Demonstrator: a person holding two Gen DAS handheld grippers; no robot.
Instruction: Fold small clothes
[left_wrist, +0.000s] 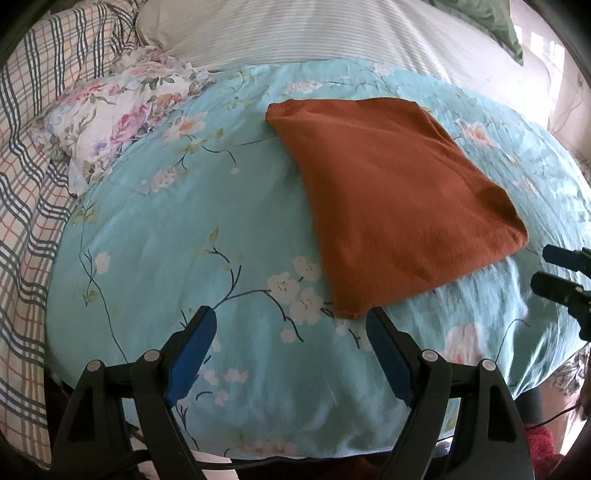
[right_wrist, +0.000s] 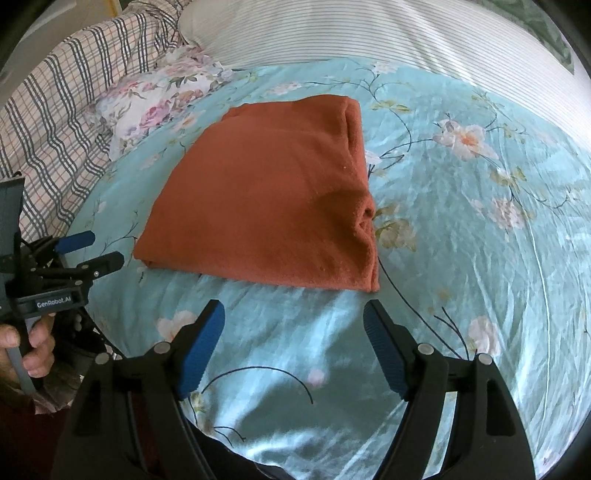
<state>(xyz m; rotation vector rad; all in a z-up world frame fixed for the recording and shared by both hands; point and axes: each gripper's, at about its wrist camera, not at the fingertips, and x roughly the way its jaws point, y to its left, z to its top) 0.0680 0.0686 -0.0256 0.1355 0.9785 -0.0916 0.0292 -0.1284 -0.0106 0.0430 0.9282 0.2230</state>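
Note:
A rust-orange knitted garment (left_wrist: 391, 192) lies folded into a flat rectangle on the turquoise floral bedspread (left_wrist: 177, 229); in the right wrist view the same garment (right_wrist: 266, 206) shows its stacked folded edges along its right side. My left gripper (left_wrist: 290, 317) hovers open just short of the garment's near corner, nothing between its blue pads. My right gripper (right_wrist: 293, 310) is open too, just in front of the garment's near edge, with only bedspread between its fingers. Each gripper shows in the other's view: the right one (left_wrist: 546, 267) at the far right, the left one (right_wrist: 94, 247) at the far left, held by a hand (right_wrist: 35, 347).
A white floral pillow (left_wrist: 118, 122) and a checked blanket (left_wrist: 26, 177) lie at the left. A striped white sheet (left_wrist: 295, 33) covers the far side of the bed, with a green cushion (left_wrist: 491, 22) at the back right. The bedspread (right_wrist: 461, 221) stretches right of the garment.

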